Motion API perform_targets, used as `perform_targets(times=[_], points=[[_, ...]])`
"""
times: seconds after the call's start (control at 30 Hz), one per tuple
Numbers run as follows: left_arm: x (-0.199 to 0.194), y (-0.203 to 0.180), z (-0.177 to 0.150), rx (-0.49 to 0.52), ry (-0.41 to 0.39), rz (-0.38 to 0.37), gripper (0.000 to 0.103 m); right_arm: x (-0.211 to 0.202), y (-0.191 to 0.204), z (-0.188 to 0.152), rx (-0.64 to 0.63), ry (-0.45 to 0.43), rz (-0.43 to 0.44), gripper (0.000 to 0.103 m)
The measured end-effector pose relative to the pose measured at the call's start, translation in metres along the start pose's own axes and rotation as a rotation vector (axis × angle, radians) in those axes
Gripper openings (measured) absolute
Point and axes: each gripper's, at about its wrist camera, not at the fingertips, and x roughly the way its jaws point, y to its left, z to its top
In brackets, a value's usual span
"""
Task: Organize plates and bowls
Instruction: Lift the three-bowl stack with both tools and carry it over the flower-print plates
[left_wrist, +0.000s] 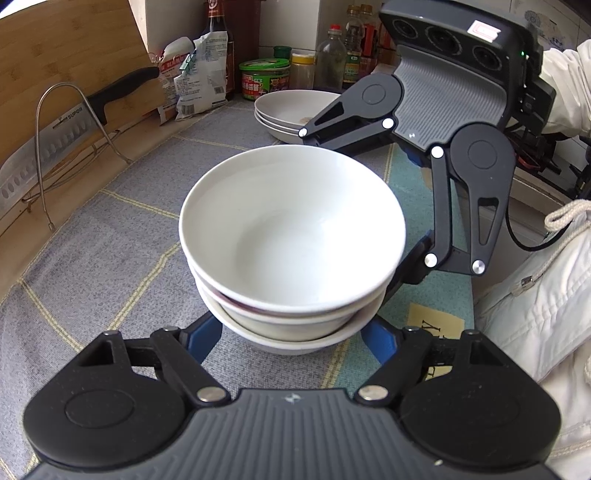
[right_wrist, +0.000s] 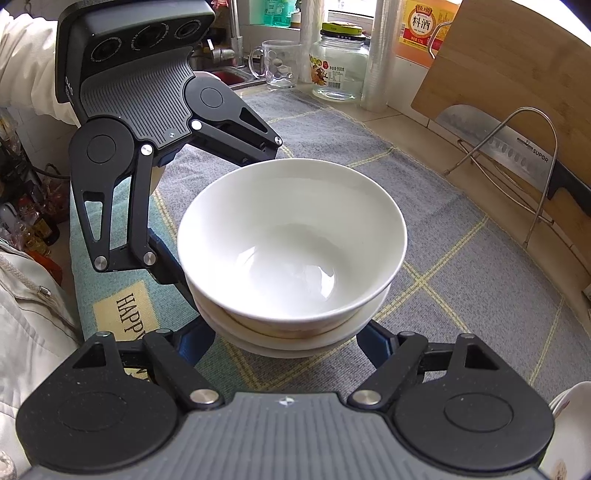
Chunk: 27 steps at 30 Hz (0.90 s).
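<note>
Hand-held grippers flank a stack of white bowls (left_wrist: 291, 236) from opposite sides on a worktop (left_wrist: 110, 236) covered by a grey checked cloth. The left hand-held gripper (left_wrist: 291, 334) has a blue finger on either side of the stack's lowest bowl, its jaws spread wide around the base; whether the pads actually press the bowl cannot be told, since the rims hide the contact. The right hand-held gripper (right_wrist: 286, 339) faces it across the stack, equally near, its fingers likewise straddling the bottom bowl and its jaws closing, with the stack between them. The stack sits dead ahead of both, just beyond the fingertips and slightly lopsided, the top bowl tilted. Two shallow plates (left_wrist: 291, 110) lie nested behind, near the jars. A two-sided lift looks likely, and the leaning top bowl could slip.
</note>
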Motion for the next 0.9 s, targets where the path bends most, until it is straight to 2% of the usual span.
perform_targets(times=[0.33,0.6,0.9], points=[[0.007,-0.016,0.026,0.002,-0.013,0.004,0.082,-0.022,-0.007,-0.010,0.004,0.005,0.005,0.087],[0.025,-0.035,0.070,0.036,-0.034,0.022,0.082,-0.056,-0.029,-0.026,-0.017,0.006,-0.027,0.087],[0.065,-0.040,0.130,0.086,-0.072,0.020,0.082,-0.102,-0.068,-0.055,-0.034,0.005,-0.094,0.087]])
